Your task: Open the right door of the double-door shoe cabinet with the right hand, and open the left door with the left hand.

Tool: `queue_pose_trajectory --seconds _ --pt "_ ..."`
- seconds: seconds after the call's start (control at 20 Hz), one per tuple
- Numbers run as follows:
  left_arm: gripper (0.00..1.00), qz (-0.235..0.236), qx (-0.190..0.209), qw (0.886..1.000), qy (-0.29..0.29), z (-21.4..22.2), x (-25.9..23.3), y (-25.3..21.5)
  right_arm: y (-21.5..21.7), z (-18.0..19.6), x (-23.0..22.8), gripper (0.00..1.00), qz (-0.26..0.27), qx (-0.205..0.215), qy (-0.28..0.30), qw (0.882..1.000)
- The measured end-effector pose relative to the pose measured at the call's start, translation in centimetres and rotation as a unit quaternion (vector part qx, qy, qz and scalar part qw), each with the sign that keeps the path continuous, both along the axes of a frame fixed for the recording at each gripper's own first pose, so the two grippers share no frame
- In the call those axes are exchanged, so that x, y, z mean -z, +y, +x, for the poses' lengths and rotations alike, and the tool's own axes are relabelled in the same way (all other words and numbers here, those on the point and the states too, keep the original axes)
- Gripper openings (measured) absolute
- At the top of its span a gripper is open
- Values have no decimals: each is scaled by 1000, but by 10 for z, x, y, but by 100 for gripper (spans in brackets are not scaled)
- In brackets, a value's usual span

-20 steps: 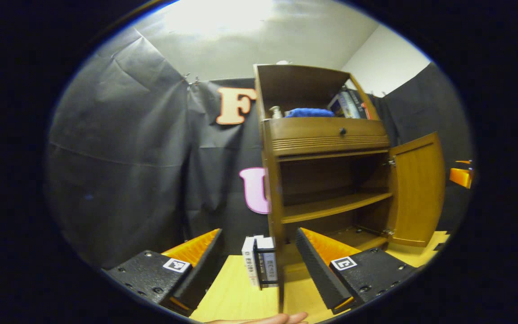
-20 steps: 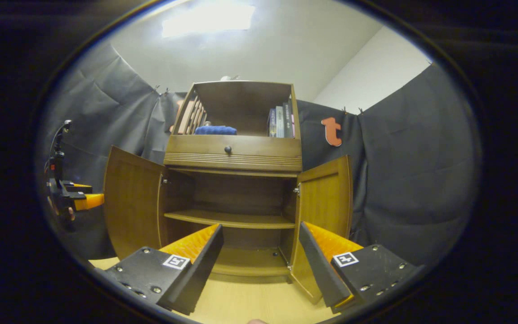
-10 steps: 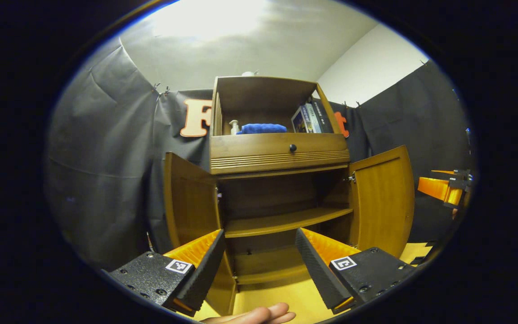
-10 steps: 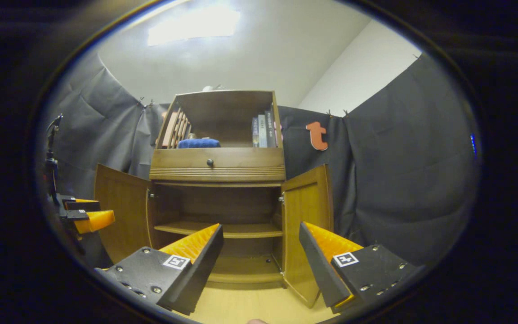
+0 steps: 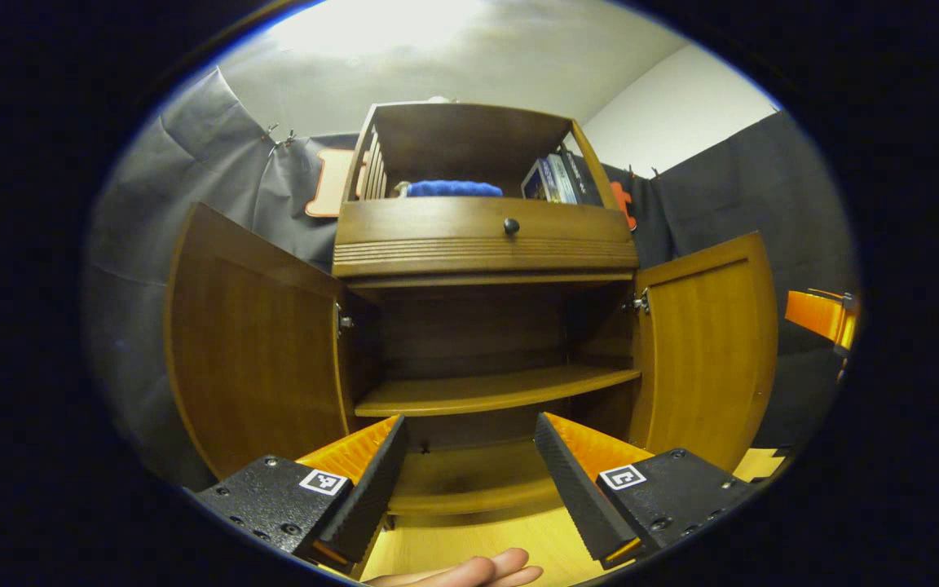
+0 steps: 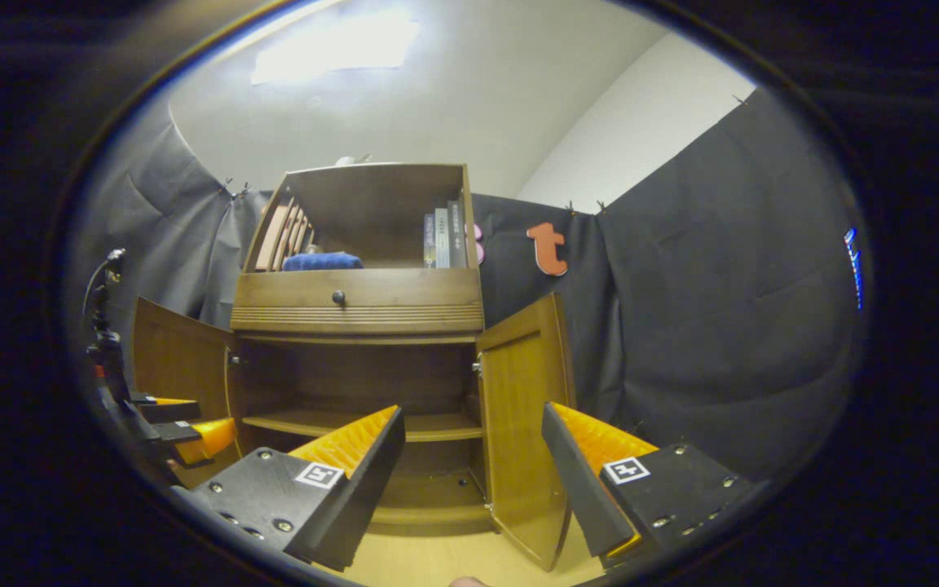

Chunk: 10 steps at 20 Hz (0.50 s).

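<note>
Left hand-held gripper [image 5: 469, 481] and right hand-held gripper [image 6: 473, 481] both gape, holding nothing. Beyond, the shoe cabinet [image 5: 486, 244] stands on the tabletop [image 5: 469, 546], left door [image 5: 253, 342] and right door [image 5: 702, 342] swung wide; its lower compartment is dim.

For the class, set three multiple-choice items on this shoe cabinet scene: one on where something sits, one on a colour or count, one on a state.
1. Where do the books stand?
A. the open top compartment
B. the middle shelf
C. the floor

2. What colour is the folded cloth?
A. red
B. blue
C. white

3. How do the cabinet doors stand?
A. both shut
B. one open
C. both open

Key: 1 A, they stand upright above the drawer. 2 B, it shows blue in both views. 3 C, the left door and right door are swung wide.
</note>
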<state>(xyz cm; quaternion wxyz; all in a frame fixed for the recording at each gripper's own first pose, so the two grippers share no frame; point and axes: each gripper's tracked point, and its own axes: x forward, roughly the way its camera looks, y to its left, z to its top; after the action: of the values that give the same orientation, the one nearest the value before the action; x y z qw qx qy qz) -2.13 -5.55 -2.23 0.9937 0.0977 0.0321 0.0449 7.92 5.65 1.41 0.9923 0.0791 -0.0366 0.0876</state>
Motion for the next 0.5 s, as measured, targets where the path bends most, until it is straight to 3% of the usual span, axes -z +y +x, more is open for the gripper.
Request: queue_pose_trajectory --seconds 0.35,0.5 --pt "100 9 16 999 32 42 52 -10 52 42 47 96 -19 -39 27 999" --pt "100 10 11 1000 25 56 65 2 77 58 67 100 -40 -51 37 997"
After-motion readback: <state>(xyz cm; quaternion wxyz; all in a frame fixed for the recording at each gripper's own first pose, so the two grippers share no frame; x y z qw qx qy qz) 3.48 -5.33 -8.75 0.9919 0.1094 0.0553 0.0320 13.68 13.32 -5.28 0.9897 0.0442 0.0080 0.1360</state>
